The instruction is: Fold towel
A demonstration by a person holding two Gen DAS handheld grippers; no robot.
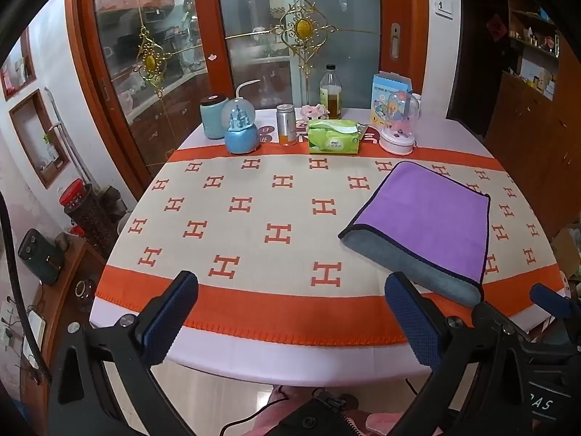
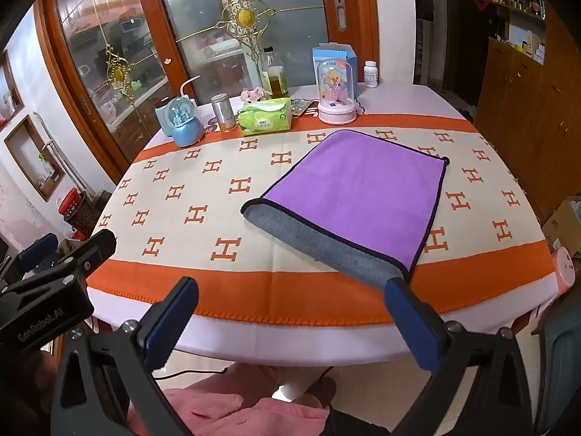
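A purple towel (image 1: pixel 428 214) with a dark hem lies folded over on the table's right half, its grey underside showing along the near fold (image 1: pixel 414 261). It also shows in the right wrist view (image 2: pixel 363 189). My left gripper (image 1: pixel 290 312) is open and empty, over the table's near edge, left of the towel. My right gripper (image 2: pixel 290 316) is open and empty, at the near edge just in front of the towel's grey fold (image 2: pixel 319 243). Each gripper appears at the edge of the other's view.
An orange-and-cream H-patterned cloth (image 2: pixel 203 218) covers the round table. Along the far edge stand a blue snow globe (image 2: pixel 187 121), a metal can (image 2: pixel 223 112), a green tissue pack (image 2: pixel 265 116), an oil bottle (image 2: pixel 274 74), a domed figurine (image 2: pixel 336 94) and a blue box (image 2: pixel 336 54).
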